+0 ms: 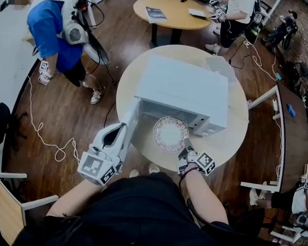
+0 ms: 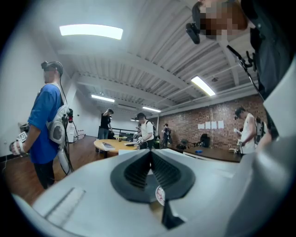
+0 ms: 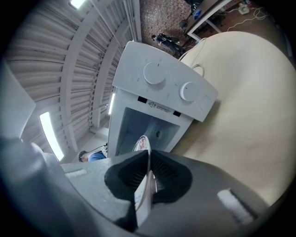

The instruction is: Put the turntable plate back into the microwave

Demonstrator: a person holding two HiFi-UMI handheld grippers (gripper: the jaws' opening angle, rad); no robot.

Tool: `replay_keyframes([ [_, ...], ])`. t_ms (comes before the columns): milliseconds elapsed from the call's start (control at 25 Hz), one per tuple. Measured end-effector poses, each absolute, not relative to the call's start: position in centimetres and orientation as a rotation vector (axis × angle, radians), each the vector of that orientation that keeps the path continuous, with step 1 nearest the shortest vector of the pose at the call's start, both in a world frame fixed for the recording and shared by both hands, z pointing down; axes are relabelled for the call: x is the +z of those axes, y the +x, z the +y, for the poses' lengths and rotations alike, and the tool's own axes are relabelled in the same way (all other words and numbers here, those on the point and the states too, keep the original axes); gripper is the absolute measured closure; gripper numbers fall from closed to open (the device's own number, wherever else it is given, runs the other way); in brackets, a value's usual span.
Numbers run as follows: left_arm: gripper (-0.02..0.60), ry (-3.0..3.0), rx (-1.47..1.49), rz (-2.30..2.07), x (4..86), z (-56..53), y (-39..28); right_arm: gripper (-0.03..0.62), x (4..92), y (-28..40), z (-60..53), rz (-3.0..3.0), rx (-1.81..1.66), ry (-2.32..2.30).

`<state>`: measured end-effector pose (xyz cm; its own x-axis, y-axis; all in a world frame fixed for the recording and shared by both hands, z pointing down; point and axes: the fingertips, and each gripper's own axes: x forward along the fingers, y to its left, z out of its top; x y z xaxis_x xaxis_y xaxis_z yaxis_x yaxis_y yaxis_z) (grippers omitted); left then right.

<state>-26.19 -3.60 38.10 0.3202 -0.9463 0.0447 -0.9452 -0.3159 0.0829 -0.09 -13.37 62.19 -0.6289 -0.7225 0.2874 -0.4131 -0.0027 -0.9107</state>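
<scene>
A white microwave (image 1: 181, 90) stands on a round beige table (image 1: 230, 138), its door (image 1: 129, 125) swung open to the left. The patterned turntable plate (image 1: 170, 134) hangs level just in front of the open cavity, with my right gripper (image 1: 186, 147) shut on its near rim. In the right gripper view the plate (image 3: 142, 144) shows edge-on between the jaws of the right gripper (image 3: 148, 157), pointing at the microwave's (image 3: 157, 92) cavity. My left gripper (image 1: 118, 131) sits against the door's outer side. In its own view the left gripper's (image 2: 150, 157) jaws meet with nothing between them.
A person in a blue shirt (image 1: 51, 29) stands at the far left. Another round table (image 1: 174, 11) lies beyond the microwave, and a long desk (image 1: 291, 131) runs along the right. A white cable (image 1: 41, 130) trails on the wooden floor.
</scene>
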Motion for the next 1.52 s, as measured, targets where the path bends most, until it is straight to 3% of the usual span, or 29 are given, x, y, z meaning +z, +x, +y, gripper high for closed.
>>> replay_keyframes([
  [1520,0.577,2.366,0.095,-1.879,37.9,-4.5,-28.3,0.573,63.8,-3.2,-20.4,2.021,-1.68,-1.211],
])
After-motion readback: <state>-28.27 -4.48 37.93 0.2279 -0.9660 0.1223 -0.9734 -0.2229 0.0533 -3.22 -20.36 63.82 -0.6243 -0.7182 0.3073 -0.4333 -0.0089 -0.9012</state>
